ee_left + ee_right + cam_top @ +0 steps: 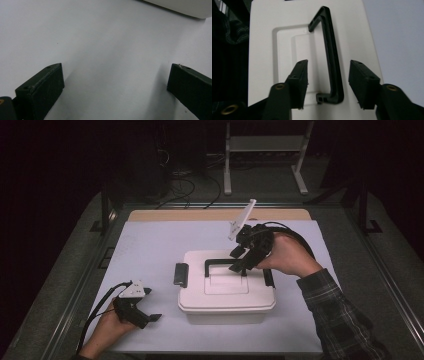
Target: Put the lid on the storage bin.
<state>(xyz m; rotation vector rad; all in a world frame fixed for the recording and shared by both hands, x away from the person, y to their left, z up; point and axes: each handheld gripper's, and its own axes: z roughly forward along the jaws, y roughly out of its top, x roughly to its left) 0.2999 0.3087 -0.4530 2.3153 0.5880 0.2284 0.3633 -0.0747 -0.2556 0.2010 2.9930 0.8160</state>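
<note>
Straddling the black handle [332, 62] of the white box [226, 290], right tongs [328, 75] stand apart without clamping; left tongs [115, 82], at 8 o'clock, gape over the counter [150, 250].

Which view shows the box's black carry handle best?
The right gripper view: the handle runs full-length, close up, between the open jaws. The high view shows it small and partly behind the right gripper. The left gripper view catches just the box's edge.
</note>
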